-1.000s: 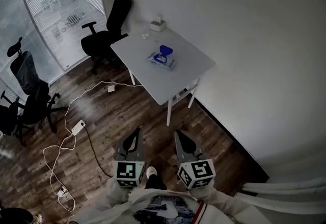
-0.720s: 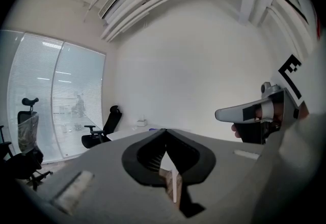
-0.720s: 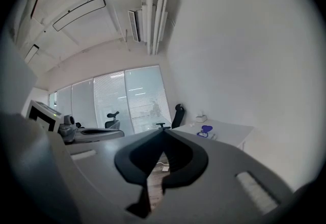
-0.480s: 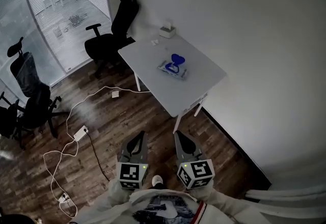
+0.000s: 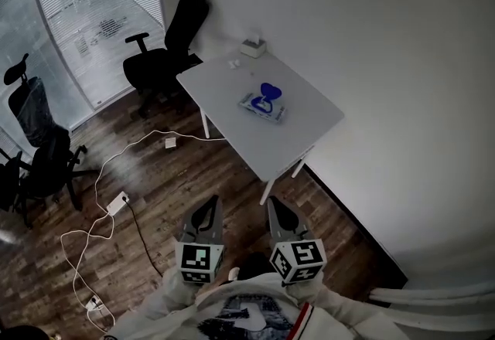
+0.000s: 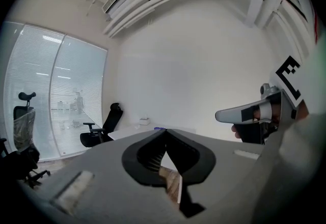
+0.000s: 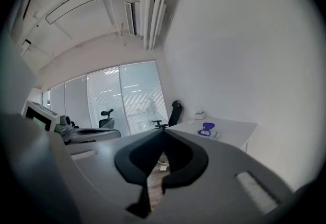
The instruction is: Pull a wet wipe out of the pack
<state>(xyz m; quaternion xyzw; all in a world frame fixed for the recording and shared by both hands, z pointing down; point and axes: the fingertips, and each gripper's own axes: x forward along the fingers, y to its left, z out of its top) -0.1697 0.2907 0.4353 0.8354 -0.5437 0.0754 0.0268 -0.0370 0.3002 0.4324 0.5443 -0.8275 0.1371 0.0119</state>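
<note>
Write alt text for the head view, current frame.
Seen from above, a person holds the left gripper and right gripper, both shut and empty, side by side above a wood floor, short of a white table against the wall. A wet wipe pack with a blue top lies on it, untouched; black office chairs stand nearby.

White table (image 5: 288, 141) bears a wipe pack (image 5: 261, 105) mid-top and a small box (image 5: 252, 47) at 1 corner.

A white table (image 5: 232, 87) stands against the white wall (image 5: 387, 45). Black office chairs (image 5: 166, 49) stand by blinded windows (image 5: 69, 14), upper left, on dark wood floor (image 5: 155, 176).
</note>
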